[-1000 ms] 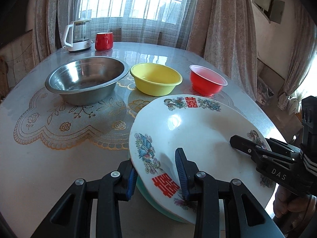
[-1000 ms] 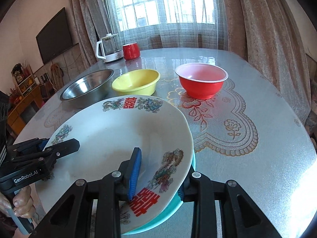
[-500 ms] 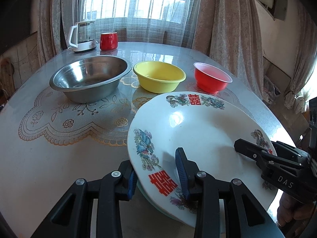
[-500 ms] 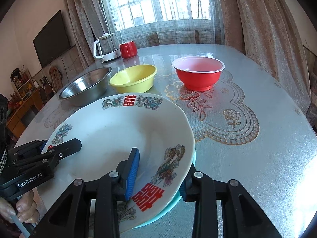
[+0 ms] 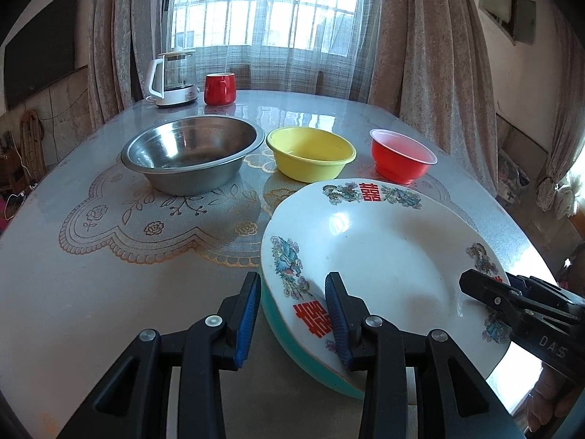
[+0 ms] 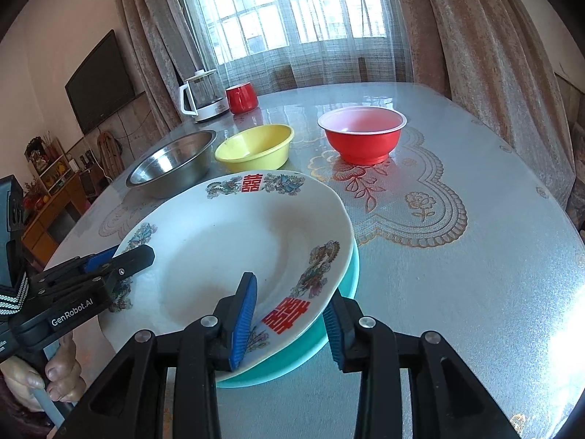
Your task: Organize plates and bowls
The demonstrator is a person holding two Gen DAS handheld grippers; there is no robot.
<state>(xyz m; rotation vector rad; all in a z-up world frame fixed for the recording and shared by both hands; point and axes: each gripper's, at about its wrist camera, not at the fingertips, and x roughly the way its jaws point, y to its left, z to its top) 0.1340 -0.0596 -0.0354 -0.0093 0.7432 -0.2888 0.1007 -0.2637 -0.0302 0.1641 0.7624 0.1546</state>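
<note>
A white plate (image 5: 384,256) with red characters and bird patterns lies nested on a teal plate (image 5: 303,355) at the near edge of the table. My left gripper (image 5: 292,281) is shut on the stack's left rim, one pad inside the white plate and one outside the teal edge. My right gripper (image 6: 292,289) clamps the opposite rim the same way. Each gripper also shows in the other view: right gripper (image 5: 471,285), left gripper (image 6: 142,256). Whether the stack rests on the table I cannot tell. Behind stand a steel bowl (image 5: 193,157), a yellow bowl (image 5: 310,153) and a red bowl (image 5: 402,157).
A white kettle (image 5: 172,80) and a red mug (image 5: 219,89) stand at the far edge by the curtained window. A lace-patterned mat (image 6: 420,197) covers the table's middle. The table edge (image 5: 526,252) drops off at the right. A hand (image 6: 55,376) holds the left gripper's handle.
The left wrist view has tipped up a little, so the bowls sit lower in the picture. The plates stay between both pairs of jaws, and neither hand has shifted much.
</note>
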